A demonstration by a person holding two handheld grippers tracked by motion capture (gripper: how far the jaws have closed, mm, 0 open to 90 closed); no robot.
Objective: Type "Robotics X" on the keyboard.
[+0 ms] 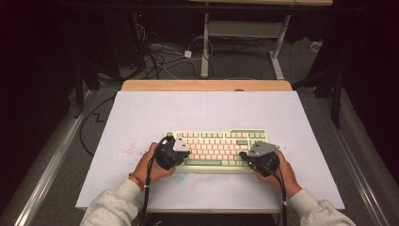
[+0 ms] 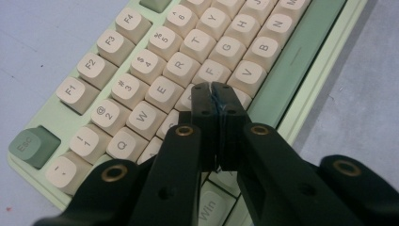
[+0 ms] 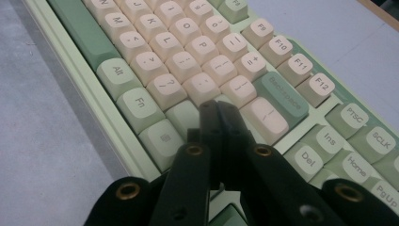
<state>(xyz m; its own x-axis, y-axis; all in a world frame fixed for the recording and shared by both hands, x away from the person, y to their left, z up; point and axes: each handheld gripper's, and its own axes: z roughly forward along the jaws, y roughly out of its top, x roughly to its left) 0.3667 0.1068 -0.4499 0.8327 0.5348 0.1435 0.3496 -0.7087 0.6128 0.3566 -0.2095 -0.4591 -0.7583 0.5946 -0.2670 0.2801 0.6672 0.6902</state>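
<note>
A pale grey-white table top [image 1: 141, 122] carries a mint-green mechanical keyboard with cream keycaps [image 1: 211, 141] at its near middle. The left gripper [image 2: 217, 96], jaws pressed together with nothing between, has its tip over the keys around D and C; the right gripper [image 3: 217, 113], likewise closed and empty, has its tip by the Enter key. The keyboard looks rigid and fairly heavy; its keycaps are smooth, so short taps on single caps suit better than gripping.

Grey sleeves, orange bracelet, black jaws w/ brass screws, black cables.
</note>
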